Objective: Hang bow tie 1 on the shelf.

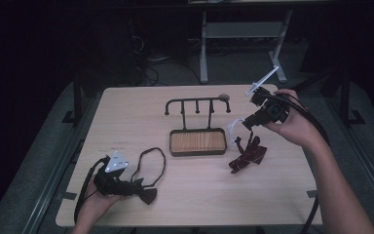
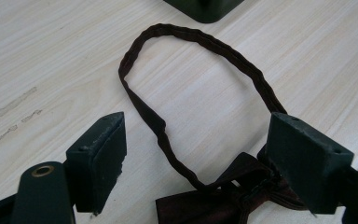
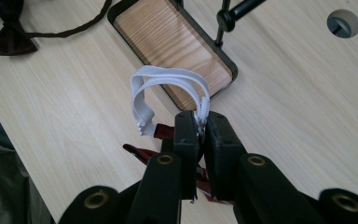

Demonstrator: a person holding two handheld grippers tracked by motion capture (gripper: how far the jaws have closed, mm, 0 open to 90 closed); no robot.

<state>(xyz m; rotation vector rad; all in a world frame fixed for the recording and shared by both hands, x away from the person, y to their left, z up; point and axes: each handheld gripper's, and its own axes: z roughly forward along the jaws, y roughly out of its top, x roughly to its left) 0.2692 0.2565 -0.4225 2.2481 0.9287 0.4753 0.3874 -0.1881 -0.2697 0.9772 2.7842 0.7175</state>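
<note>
The light wooden table [image 1: 195,195] carried all items. Near its centre stood a dark rack [image 1: 197,127] with a wood-lined tray base and a bar of upright pegs, a placement that suited hanging the looped straps on it.

To the right of the tray lay the red bow tie [image 1: 247,155], partly lifted: its white elastic strap [image 3: 168,84] was raised above the table while the bow itself hung low, touching or just clear of the surface; which could not be told. The right gripper [image 3: 200,122] was clamped together on this strap, jaws pinching the band near one end of its arch so that the loop stood open towards the rack, judged as preparation for hooking it over a peg.

At the front left, the dark brown bow tie [image 1: 146,194] rested flat with its strap loop [image 2: 191,88] spread open on the table. The left gripper [image 2: 196,149] sat low over it, jaws apart, one at either side of the bow, pressing nothing
</note>
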